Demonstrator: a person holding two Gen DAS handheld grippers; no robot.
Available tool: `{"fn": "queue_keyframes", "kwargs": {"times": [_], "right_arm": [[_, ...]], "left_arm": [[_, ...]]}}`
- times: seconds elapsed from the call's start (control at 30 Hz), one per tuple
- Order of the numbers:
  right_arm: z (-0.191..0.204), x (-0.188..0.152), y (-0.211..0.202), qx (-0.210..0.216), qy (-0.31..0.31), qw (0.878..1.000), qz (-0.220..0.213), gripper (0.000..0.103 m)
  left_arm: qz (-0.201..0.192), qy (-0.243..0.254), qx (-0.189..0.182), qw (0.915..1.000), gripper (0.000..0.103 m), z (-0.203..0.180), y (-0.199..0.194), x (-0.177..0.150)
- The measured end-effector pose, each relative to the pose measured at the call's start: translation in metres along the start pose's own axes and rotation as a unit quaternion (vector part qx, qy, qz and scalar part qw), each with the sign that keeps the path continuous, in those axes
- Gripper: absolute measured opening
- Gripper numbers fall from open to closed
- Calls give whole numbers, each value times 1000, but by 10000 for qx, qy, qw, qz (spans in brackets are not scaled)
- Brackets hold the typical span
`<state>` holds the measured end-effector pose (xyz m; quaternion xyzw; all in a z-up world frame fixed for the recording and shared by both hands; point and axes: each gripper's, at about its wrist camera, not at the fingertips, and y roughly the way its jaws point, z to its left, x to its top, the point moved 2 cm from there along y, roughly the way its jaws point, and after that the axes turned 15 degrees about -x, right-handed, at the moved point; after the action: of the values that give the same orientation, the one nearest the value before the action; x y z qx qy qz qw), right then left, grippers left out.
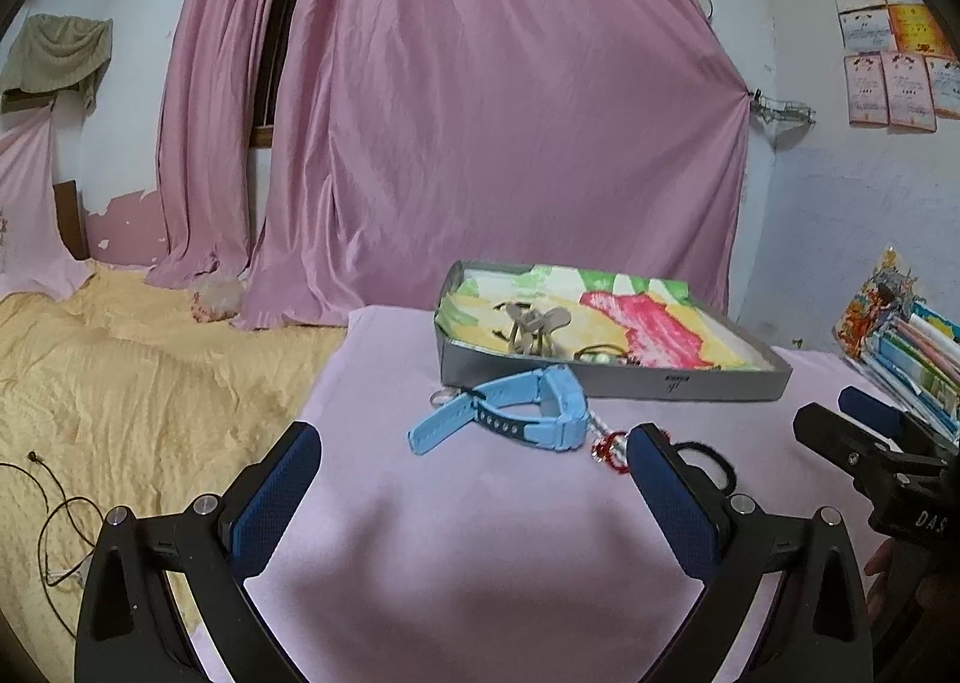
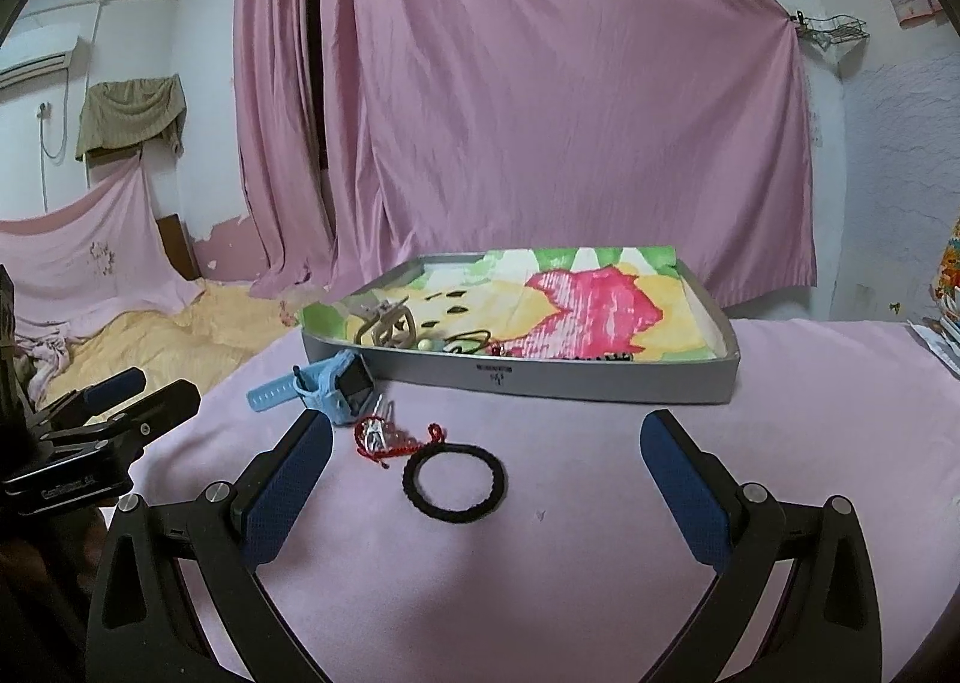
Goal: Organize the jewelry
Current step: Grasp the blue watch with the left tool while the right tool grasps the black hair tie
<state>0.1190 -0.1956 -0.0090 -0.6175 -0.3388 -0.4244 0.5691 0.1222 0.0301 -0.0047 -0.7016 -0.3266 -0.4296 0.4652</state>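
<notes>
A light blue watch (image 1: 516, 410) (image 2: 327, 380) lies on the pink cloth in front of a shallow grey tray (image 1: 678, 383) (image 2: 600, 380) lined with a colourful painted sheet. A beige hair claw (image 1: 534, 326) (image 2: 390, 326) and small trinkets rest inside the tray. A red string bracelet with beads (image 1: 609, 449) (image 2: 384, 437) and a black hair tie (image 2: 454, 479) (image 1: 714, 461) lie on the cloth. My left gripper (image 1: 474, 443) is open just short of the watch. My right gripper (image 2: 486, 431) is open, with the hair tie between its fingers' lines, untouched.
The pink-covered table (image 1: 480, 533) borders a yellow bedspread (image 1: 120, 383) on the left with a thin cable (image 1: 60, 527). Books (image 1: 912, 359) are stacked at the right. A pink curtain (image 2: 510, 95) hangs behind the tray.
</notes>
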Motion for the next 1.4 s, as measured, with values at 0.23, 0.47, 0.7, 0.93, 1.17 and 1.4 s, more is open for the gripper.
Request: {"fn": "queue_keyframes", "kwargs": {"times": [0.23,0.47,0.7,0.93,1.17,1.4], "right_arm": [[4,-2,10,-108,-88,9996,253,101],[4,0,31,-269,-201,9964,778,101],[2,-2,57,-270,-197,9891,1432,101],[5,-5,74,-240,-335,9825,1817,86],[11,-4,89,-56,-590,9765,2072,58],[22,-1,95,284,-777,9721,2194,38]], "left_arm": [[328,-30,94,9994,102,10,9,-1],[730,-74,121,9972,102,23,25,6],[1169,-59,-71,9931,102,26,48,13],[1316,35,-480,9901,102,12,66,18],[1438,74,-898,9855,95,-3,81,21],[1584,51,-1063,9816,76,-14,97,26]]}}
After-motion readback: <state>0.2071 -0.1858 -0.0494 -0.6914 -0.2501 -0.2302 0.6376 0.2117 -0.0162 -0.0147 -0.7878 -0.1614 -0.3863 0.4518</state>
